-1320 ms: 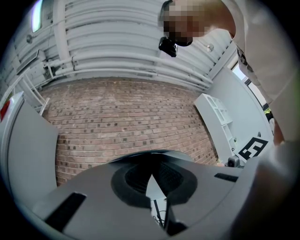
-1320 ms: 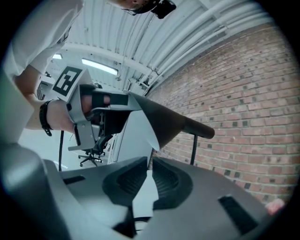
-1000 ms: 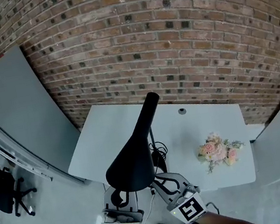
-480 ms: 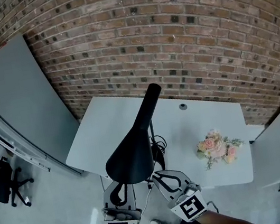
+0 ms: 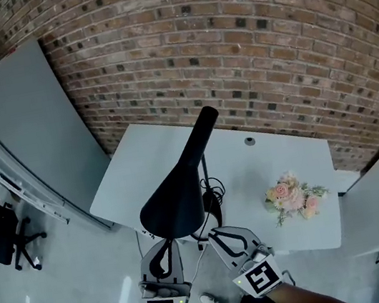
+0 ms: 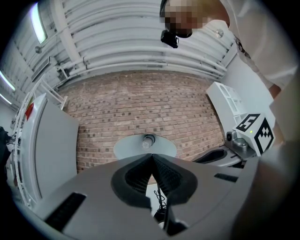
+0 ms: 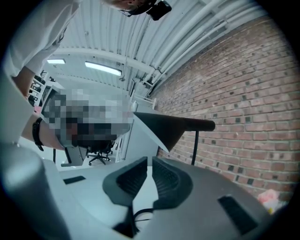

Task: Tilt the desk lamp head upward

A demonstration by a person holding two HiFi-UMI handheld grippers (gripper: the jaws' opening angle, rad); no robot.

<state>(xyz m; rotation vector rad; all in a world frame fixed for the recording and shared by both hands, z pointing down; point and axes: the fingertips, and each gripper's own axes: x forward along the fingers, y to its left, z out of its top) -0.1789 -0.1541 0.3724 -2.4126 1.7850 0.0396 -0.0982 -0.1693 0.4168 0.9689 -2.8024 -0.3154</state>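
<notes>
Lamp head [image 5: 177, 206] scarcely moved over last second; hung above surface [image 5: 144, 164], near its front edge. Left gripper [image 5: 165, 244] jaws clenched, empty. Right gripper [image 5: 216, 235] jaws barely parted, empty. Both sat just below head, untouched; no tilting underway.

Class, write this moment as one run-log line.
lamp head: not held | left claw: shut, empty | right claw: slightly apart, empty

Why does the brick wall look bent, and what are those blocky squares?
Head view: the wide-angle lens bows the red brick wall. Right gripper view: the squares are a mosaic added afterwards to hide a face. Left gripper view: same mosaic at the top.
</notes>
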